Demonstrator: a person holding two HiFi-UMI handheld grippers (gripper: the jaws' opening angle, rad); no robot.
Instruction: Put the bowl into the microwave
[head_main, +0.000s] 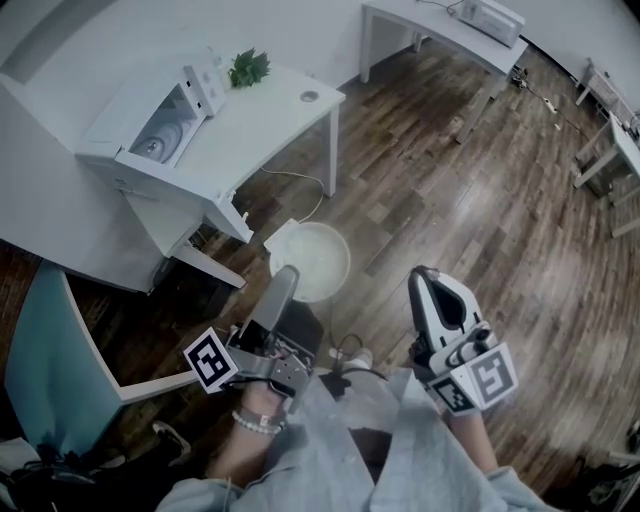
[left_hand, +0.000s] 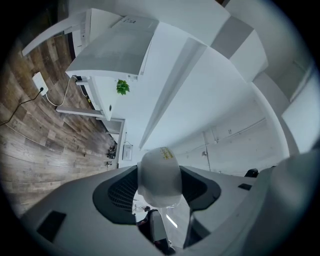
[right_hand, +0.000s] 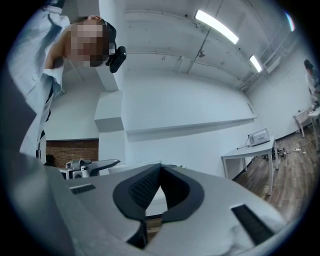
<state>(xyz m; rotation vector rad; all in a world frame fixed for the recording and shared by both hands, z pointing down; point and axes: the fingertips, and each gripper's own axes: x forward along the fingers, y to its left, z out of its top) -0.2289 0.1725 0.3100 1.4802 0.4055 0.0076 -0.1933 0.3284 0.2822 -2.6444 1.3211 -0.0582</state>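
Microwave (head_main: 150, 125) sits far left on the white table (head_main: 270, 110); door looks open (turntable showing, I think). Your left gripper (head_main: 284, 278) is clamped on the bowl (head_main: 318, 258), near you, well apart from the microwave. Right gripper (head_main: 428, 280) is closed, empty. Pickup done; carry and placement left.

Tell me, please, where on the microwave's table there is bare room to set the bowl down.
The table is bare on its right half, between the plant and the near edge, around the small round hole. The left end is crowded: the microwave fills it, with white boxes beside the plant.
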